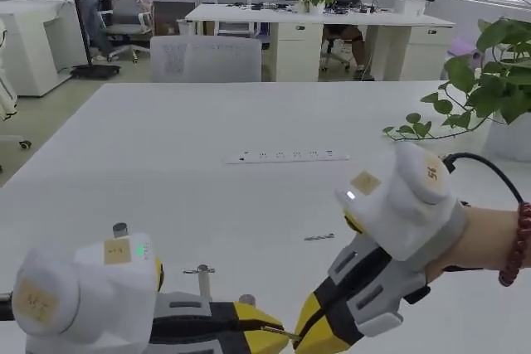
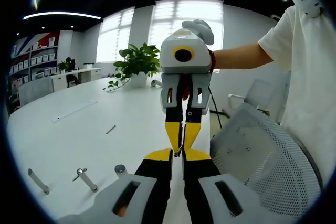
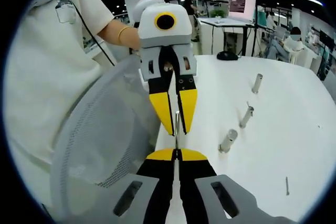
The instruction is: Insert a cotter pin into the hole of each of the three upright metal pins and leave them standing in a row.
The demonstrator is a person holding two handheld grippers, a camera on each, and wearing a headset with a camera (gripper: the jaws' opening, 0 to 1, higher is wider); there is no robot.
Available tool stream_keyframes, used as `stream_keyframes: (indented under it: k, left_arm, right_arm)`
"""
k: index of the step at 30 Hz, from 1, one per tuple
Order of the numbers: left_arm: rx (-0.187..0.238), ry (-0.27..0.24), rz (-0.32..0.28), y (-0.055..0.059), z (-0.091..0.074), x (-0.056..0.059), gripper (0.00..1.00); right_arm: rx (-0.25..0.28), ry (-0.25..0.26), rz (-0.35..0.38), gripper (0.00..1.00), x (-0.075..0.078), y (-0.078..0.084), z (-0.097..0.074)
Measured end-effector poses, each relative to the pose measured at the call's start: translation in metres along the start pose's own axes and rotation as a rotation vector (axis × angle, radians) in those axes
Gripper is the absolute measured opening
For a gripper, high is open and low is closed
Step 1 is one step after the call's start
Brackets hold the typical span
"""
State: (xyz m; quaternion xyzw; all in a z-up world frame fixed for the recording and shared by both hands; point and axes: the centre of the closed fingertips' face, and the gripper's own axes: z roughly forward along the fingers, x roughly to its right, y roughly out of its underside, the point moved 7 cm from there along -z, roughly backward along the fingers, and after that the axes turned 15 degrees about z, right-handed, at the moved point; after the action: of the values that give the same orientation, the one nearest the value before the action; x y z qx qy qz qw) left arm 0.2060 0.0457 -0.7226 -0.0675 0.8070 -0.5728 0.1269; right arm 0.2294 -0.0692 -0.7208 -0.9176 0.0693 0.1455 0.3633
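Right gripper view shows the right gripper [image 3: 177,154] and the left gripper [image 3: 176,131] tip to tip over the near edge of the worktop [image 3: 273,145]. Both sets of fingers are clenched on one thin cotter pin [image 3: 177,141] that spans between them. The three metal pins [image 3: 246,116] stand upright in a row near that edge, apart from the grippers. The middle one already carries a cotter pin, and a spare cotter pin [image 3: 286,185] lies loose farther in.

The risk, as I judge it, is the handover: if one grip lets go before the other is square, the pin may twist or drop off the edge beside the mesh chair [image 3: 100,145]. Swinging back carelessly could also topple the nearest metal pin.

A sticker [image 1: 431,173] on the right gripper seems to read "54"; the other stickers are too blurred.
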Motion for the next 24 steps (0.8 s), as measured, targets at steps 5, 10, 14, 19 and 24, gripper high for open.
stream_keyframes:
  k: [5, 10, 14, 19, 24]
  left_arm:
    - [0.003, -0.021, -0.010, 0.001, -0.001, -0.002, 0.17]
    - [-0.004, -0.047, -0.014, 0.003, -0.003, -0.003, 0.25]
    - [-0.004, -0.077, -0.016, 0.005, -0.005, -0.006, 0.29]
    - [-0.021, -0.135, -0.015, 0.011, -0.009, -0.012, 0.33]
    - [-0.037, -0.179, -0.023, 0.018, -0.011, -0.018, 0.37]
  right_arm:
    - [-0.015, 0.036, -0.004, 0.03, 0.003, 0.000, -0.001]
    - [-0.027, 0.079, 0.016, 0.03, 0.010, 0.001, -0.005]
    - [-0.054, 0.122, 0.015, 0.03, 0.014, 0.002, -0.007]
    - [-0.093, 0.170, 0.019, 0.03, 0.021, 0.002, -0.007]
    - [-0.145, 0.204, 0.012, 0.03, 0.026, 0.003, -0.005]
